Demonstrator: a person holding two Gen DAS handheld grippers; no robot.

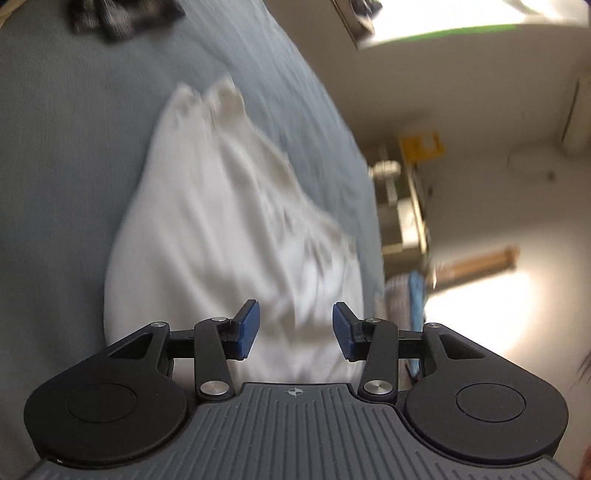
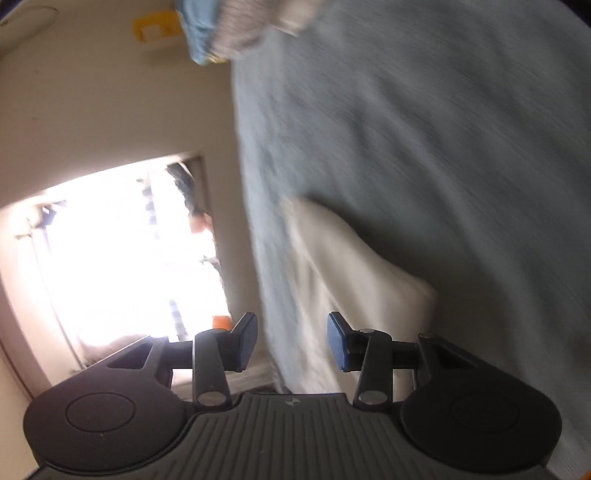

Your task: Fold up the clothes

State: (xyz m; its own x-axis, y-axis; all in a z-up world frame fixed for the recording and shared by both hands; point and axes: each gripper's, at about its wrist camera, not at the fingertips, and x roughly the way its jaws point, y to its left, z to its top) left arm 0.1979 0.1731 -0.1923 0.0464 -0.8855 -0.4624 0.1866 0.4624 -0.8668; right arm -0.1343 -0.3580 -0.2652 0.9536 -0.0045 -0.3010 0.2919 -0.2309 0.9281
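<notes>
White garment (image 1: 221, 236) lies on a grey-blue bedspread (image 1: 66, 177), crumpled, w/ loose folds and a ragged far end pointing away from the camera. Near end wide and rounded, runs under the front of the left gripper (image 1: 295, 330). Picture blurred, so can't tell what kind of garment it is.

Left gripper: jaws parted approx. halfway, blue pads (image 1: 248, 328) facing each other, nothing pinched between them. White cloth shows through the gap but sits below, not gripped. Whether the pads touch the fabric: can't tell.

Right wrist view: same white garment (image 2: 351, 280) seen as a smooth folded edge on the bedspread (image 2: 443, 129), near the bed's side. Right gripper (image 2: 291, 341) also parted approx. halfway, blue pads (image 2: 337, 343) w/ nothing between them. Cloth lies just ahead of and under the right-side finger; left-side finger hangs out past the bed edge over the wall.

Further out, left view: dark patterned clothes (image 1: 118, 16) heaped at the far top of the bed, well apart from the white piece. Beyond the bed edge, a shelf unit (image 1: 402, 210) w/ a yellow item (image 1: 421, 147) on top, blurred.

Right view: bright window (image 2: 122, 251) in a cream wall, blown out. Folded pile, light blue and grey (image 2: 229, 26), at the bed's far corner.
</notes>
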